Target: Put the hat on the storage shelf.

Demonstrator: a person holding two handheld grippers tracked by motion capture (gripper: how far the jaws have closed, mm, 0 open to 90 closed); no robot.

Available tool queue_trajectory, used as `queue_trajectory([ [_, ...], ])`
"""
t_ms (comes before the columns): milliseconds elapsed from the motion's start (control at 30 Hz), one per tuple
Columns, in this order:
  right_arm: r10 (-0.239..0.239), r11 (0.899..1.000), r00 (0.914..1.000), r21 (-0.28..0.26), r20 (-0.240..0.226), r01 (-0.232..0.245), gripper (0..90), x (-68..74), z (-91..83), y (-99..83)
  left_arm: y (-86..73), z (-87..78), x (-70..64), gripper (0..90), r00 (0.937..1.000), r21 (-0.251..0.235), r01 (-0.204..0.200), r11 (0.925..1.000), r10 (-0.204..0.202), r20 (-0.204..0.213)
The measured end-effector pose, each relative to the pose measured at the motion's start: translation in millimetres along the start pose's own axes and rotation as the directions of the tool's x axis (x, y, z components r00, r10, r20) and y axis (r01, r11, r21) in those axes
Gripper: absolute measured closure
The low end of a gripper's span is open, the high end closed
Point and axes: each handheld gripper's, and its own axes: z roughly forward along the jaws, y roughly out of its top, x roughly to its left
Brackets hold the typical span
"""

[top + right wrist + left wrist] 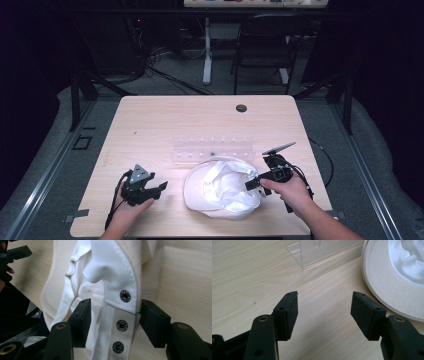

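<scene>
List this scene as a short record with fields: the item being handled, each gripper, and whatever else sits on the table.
item: white cap, lying upside down near the table's front edge, lining showing
right gripper: jaws either side of the cap's snap strap, not fully closed; right pad touches it, left pad has a gap
left gripper: jaws open, nothing between them, over bare wood left of the cap's brim
other: clear plastic rack just behind the cap
surface: light wooden table

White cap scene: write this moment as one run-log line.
right gripper: jaws around white cap snap strap, closure unclear | left gripper: open, empty, beside cap | clear rack: behind cap
</scene>
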Motion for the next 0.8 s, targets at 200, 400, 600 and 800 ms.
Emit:
queue_trajectory([
  [200,0.009,1.000,0.9998,0.007,-0.019,-0.009,44.8,3.5,5.0,0.3,-0.2,0.6,-0.1,39.1,1.0000,0.002,-0.001,1.0000,0.001,0.001],
  [400,0.014,1.000,0.9988,-0.004,-0.047,-0.014,45.2,4.4,-3.3,2.6,-0.5,0.9,0.2,39.1,1.0000,0.002,0.002,1.0000,-0.002,-0.004],
  [600,0.003,1.000,0.9966,-0.004,-0.082,-0.003,47.3,8.2,-12.9,5.7,-0.6,1.3,1.0,39.0,1.0000,0.001,0.002,1.0000,-0.002,-0.003],
  [800,0.022,1.000,0.9950,-0.005,-0.097,-0.022,61.9,11.5,-18.7,8.3,-0.9,1.7,0.9,38.9,0.9999,-0.001,0.011,0.9999,-0.011,-0.003],
])
